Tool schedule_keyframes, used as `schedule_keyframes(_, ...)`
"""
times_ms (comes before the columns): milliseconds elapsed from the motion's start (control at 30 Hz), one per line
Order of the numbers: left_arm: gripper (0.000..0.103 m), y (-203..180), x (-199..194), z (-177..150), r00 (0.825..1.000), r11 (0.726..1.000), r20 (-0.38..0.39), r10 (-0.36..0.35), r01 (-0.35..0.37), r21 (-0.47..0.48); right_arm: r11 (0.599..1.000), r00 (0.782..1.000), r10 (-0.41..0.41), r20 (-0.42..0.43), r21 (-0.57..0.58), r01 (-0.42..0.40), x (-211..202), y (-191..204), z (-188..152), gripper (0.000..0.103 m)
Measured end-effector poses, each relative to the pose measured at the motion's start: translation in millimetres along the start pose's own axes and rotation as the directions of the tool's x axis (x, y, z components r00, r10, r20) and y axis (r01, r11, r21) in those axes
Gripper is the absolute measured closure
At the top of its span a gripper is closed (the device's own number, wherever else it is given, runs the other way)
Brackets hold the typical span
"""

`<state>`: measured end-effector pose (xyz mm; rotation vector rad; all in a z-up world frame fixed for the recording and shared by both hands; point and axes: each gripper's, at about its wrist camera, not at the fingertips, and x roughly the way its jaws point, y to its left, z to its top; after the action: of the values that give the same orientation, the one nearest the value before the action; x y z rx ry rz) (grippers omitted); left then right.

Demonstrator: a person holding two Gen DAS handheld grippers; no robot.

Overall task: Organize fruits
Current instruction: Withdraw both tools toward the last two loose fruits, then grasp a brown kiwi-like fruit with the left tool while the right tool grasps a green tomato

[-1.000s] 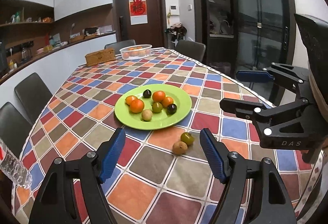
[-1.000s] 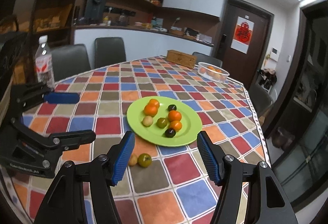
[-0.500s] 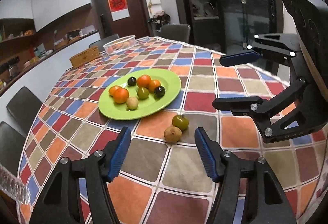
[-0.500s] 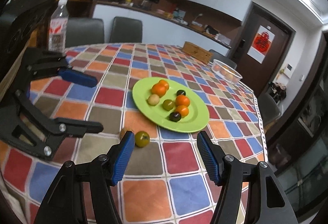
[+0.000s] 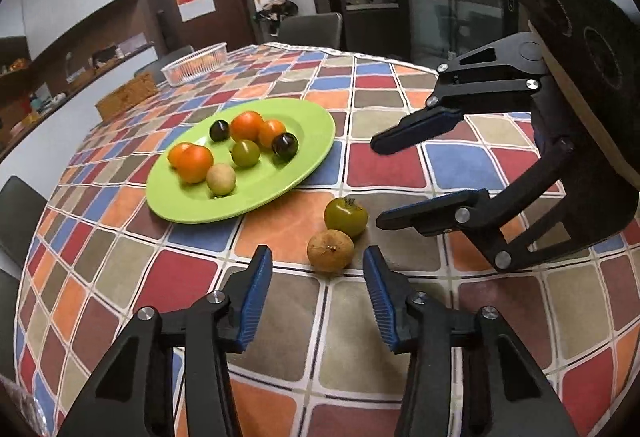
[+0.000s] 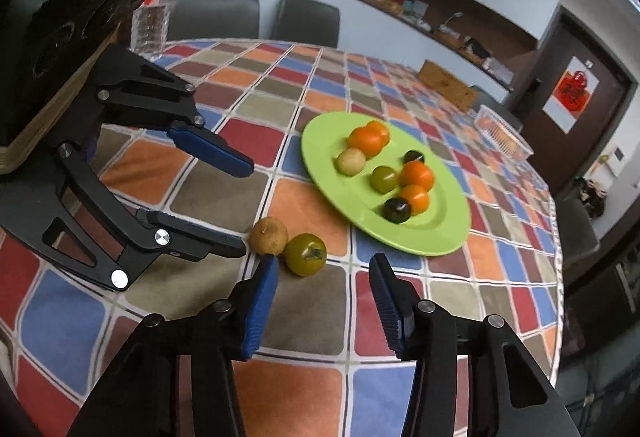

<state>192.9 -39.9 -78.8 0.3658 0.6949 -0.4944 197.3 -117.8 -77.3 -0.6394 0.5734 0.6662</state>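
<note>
A green plate (image 5: 304,157) (image 6: 440,233) holds several orange, green, dark and tan fruits. Two loose fruits lie side by side on the tablecloth in front of it: a tan one (image 5: 330,250) (image 6: 269,235) and a green tomato (image 5: 345,216) (image 6: 305,254). My left gripper (image 5: 318,265) is open, low over the table, with the tan fruit just ahead between its fingertips. My right gripper (image 6: 324,273) is open, with the green tomato just ahead near its left finger. Each gripper shows in the other's view: the right one (image 5: 400,181), the left one (image 6: 240,205).
The table carries a checkered cloth. A clear basket of oranges (image 5: 195,63) (image 6: 502,135) and a wooden box (image 5: 127,95) (image 6: 448,85) stand at the far end. A water bottle (image 6: 154,21) stands at the left behind the left gripper. Chairs surround the table.
Both grippers have moved down and forward toward the two loose fruits, which now lie just ahead of their fingertips. Both stay open. The fruits have not moved.
</note>
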Motion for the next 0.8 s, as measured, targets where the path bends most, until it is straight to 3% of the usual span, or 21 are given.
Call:
schedule_keyframes(133, 0.059, 3, 9, 3, 0.998, 0.998, -0.026, -0.061, 0.062, 0.011, 0.999, 0.999, 0.042, -0.029, -0.022, -0.043, 15, -3, -1, 0.062)
schedule_keyframes(400, 0.065, 5, 28, 7, 0.989, 0.993, -0.092, -0.114, 0.116, 0.023, 0.994, 0.994, 0.096, -0.053, -0.052, -0.098, 30, -5, -2, 0.066)
schedule_keyframes(567, 0.075, 11, 32, 9, 0.988, 0.992, -0.097, -0.123, 0.123, -0.004, 0.991, 0.991, 0.123, -0.059, -0.037, -0.125, 36, -7, -1, 0.066)
schedule_keyframes(800, 0.075, 25, 26, 6, 0.993, 0.993, -0.091, -0.075, 0.066, -0.096, 0.987, 0.985, 0.162, -0.058, 0.010, -0.162, 45, -11, 2, 0.067)
